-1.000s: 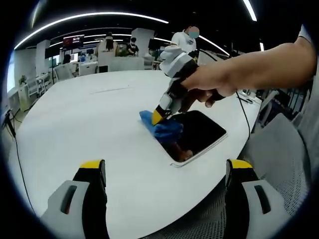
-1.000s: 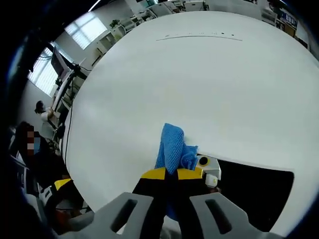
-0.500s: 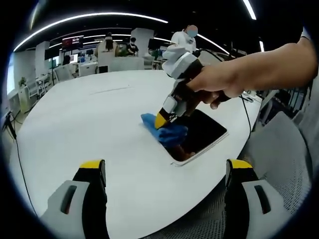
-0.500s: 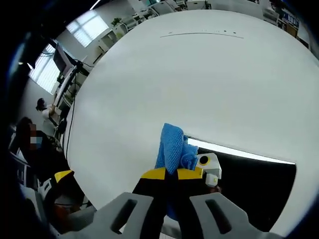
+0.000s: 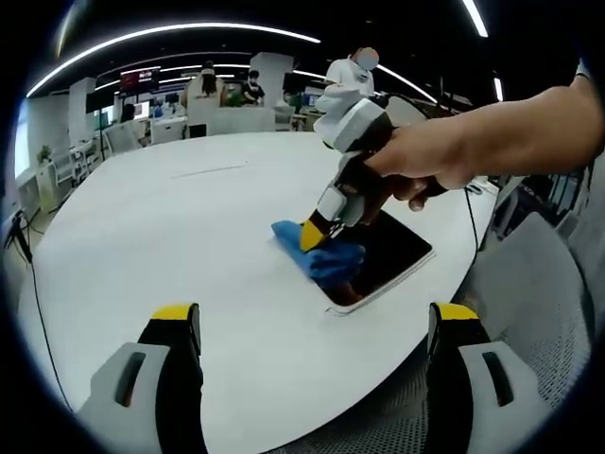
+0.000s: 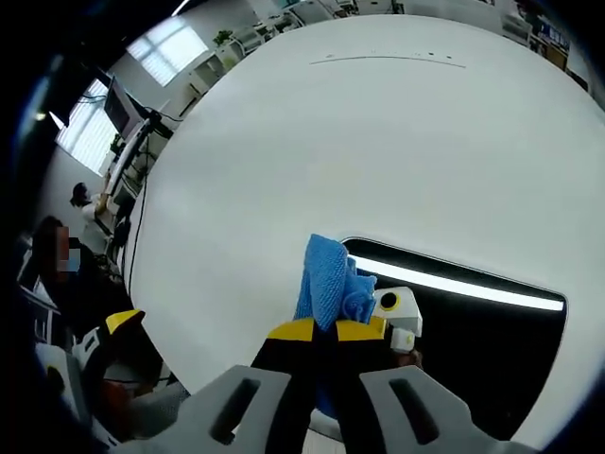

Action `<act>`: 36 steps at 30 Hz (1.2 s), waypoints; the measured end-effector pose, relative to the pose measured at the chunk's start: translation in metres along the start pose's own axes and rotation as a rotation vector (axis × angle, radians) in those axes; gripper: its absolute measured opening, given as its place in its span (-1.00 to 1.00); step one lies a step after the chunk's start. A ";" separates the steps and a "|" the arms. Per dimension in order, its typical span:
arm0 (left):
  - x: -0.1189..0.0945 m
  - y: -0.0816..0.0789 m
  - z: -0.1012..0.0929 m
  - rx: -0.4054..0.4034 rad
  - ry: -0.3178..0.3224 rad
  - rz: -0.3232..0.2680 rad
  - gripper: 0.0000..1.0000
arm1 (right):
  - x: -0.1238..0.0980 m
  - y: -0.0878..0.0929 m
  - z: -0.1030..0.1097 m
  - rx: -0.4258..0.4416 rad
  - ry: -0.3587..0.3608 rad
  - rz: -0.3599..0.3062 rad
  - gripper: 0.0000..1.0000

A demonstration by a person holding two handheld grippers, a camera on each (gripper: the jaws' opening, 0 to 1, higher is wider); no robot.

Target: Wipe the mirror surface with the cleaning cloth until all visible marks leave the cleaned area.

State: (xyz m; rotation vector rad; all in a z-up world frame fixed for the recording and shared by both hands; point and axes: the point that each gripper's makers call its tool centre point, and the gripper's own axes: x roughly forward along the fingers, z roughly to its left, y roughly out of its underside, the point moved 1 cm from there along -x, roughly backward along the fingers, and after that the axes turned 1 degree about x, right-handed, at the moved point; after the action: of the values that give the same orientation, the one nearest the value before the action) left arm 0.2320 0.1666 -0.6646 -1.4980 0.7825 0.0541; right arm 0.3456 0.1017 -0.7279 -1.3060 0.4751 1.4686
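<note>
Left gripper (image 5: 312, 326): I'm holding it back over white table (image 5: 142, 218), jaws spread wide, gripping nothing. Blue cleaning cloth (image 5: 321, 253) lying at mirror's (image 5: 392, 251) left corner, partly on table. Right gripper (image 5: 312, 235): I'm pinching cloth tight between yellow-tipped jaws, pressing it onto mirror. Right gripper view: cloth (image 6: 331, 279) bunching above right gripper (image 6: 326, 330), dark mirror (image 6: 473, 340) reflecting ceiling light strip.

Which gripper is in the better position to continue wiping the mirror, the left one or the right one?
Right. The right gripper is shut on the blue cloth at the mirror; the left gripper is open above bare table.
</note>
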 end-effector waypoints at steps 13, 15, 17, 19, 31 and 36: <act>0.000 0.000 0.002 -0.009 -0.009 -0.004 0.98 | -0.001 0.002 0.001 0.001 -0.006 -0.004 -1.00; 0.000 0.000 0.003 -0.007 -0.012 -0.003 0.98 | 0.000 0.002 0.001 0.005 -0.007 -0.003 -1.00; -0.001 0.000 0.003 -0.008 -0.013 -0.003 0.98 | -0.003 0.004 0.003 -0.003 -0.005 -0.007 -1.00; -0.001 0.000 0.003 -0.007 -0.014 -0.003 0.98 | -0.004 0.004 0.003 -0.013 -0.003 -0.009 -1.00; -0.001 0.001 0.003 -0.003 -0.012 0.003 0.98 | -0.014 0.010 -0.017 -0.006 0.004 -0.003 -1.00; -0.001 0.001 0.002 -0.002 -0.012 0.005 0.98 | -0.015 0.011 -0.026 -0.004 0.009 0.000 -1.00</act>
State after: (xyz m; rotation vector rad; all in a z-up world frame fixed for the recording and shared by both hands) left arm 0.2320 0.1692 -0.6653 -1.4968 0.7764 0.0675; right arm 0.3453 0.0696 -0.7266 -1.3167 0.4782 1.4645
